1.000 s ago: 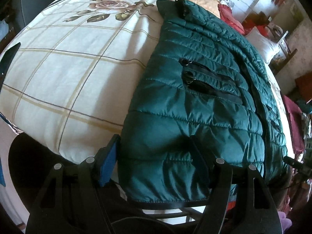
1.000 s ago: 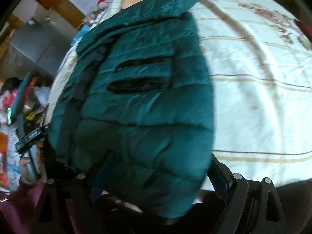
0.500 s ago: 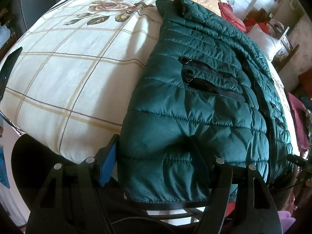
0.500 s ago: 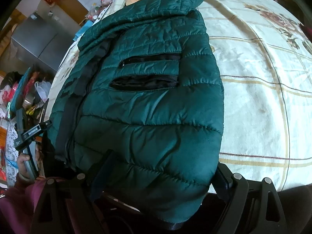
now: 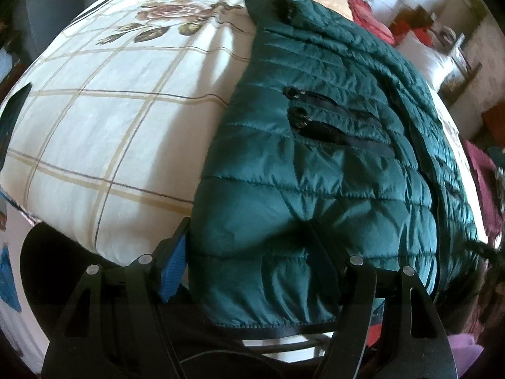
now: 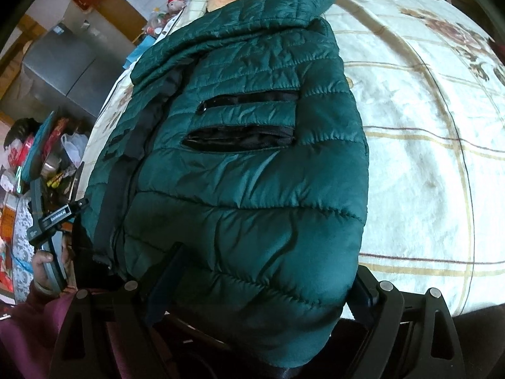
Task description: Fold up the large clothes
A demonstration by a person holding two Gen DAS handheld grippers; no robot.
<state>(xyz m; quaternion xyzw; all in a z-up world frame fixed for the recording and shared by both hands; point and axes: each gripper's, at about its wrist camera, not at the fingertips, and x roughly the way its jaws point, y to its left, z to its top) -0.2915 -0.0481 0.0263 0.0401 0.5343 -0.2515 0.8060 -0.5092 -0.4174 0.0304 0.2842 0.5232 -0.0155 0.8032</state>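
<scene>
On the checked bedspread (image 5: 94,132) the green jacket (image 5: 315,164) is lying narrowed lengthwise, and the left gripper (image 5: 252,262) and the just-tightening right gripper (image 6: 255,287) are clenching its hem, the crosswise fold seemingly remaining.

Your right gripper (image 6: 255,287) has just been closing its jaws, with the hem of the green quilted jacket (image 6: 252,189) between them. Since a second ago, that hem has puckered into deeper folds around the right jaws.

Quilted green jacket (image 5: 315,170) of glossy, slick cloth lies on a matt, soft woven bedspread (image 5: 104,120)
</scene>
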